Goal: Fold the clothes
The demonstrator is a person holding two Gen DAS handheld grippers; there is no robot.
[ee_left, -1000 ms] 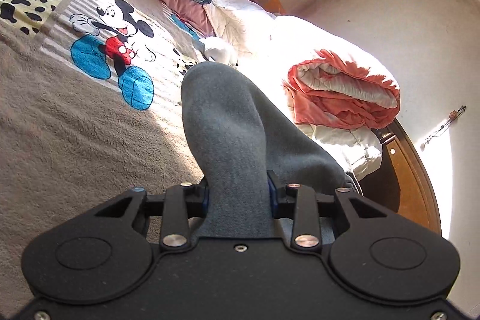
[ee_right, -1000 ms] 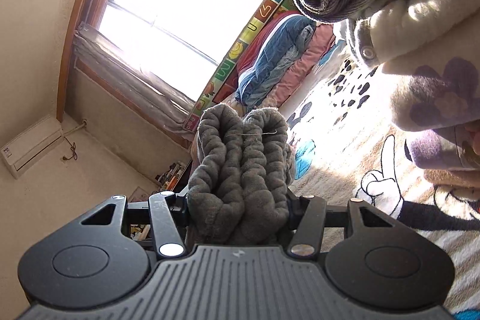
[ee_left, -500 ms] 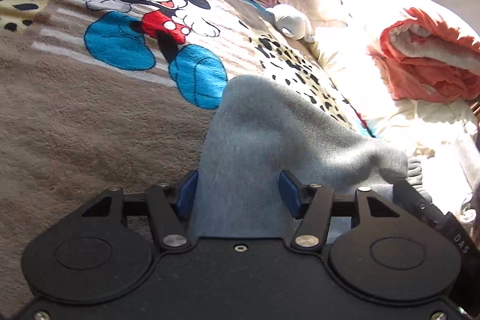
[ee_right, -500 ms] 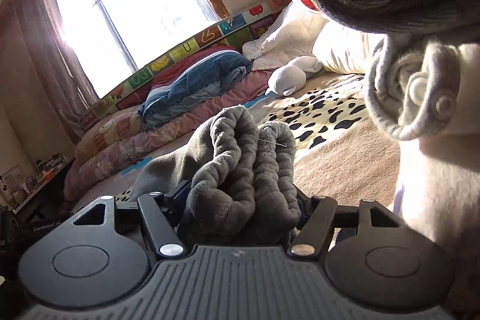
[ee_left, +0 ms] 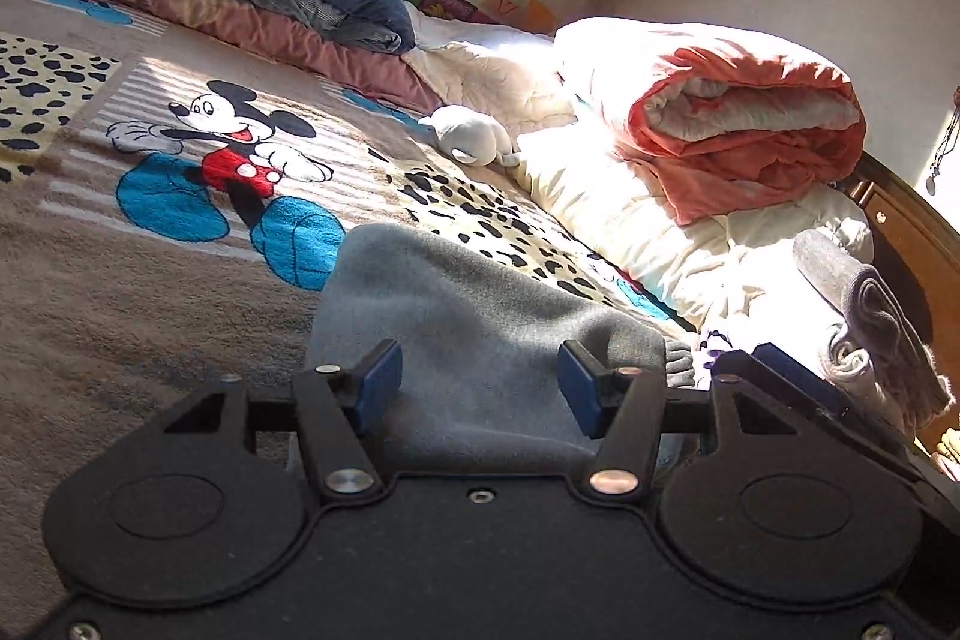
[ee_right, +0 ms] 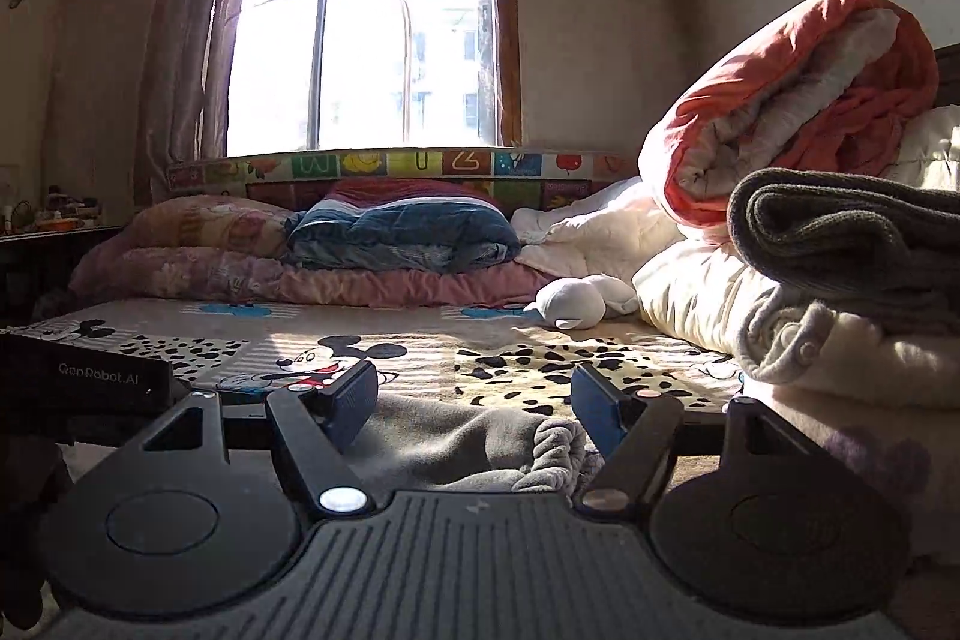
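The grey garment (ee_left: pixel 474 340) is lying slack on the blanket (ee_left: pixel 120 280) between both tools: left gripper (ee_left: pixel 480 388) and right gripper (ee_right: pixel 474 412) are standing apart (a fold evidently being laid down).

Ahead of both tools the Mickey blanket (ee_left: pixel 180 244) lies flat and open as far as the pillows (ee_right: pixel 396 238) under the window. To the right the way is blocked: a stack of folded clothes (ee_right: pixel 852 292) sits close beside the right tool (ee_right: pixel 474 403), with the orange quilt (ee_left: pixel 750 130) heaped behind it. A small white plush (ee_right: pixel 576 301) lies near the quilt's foot.
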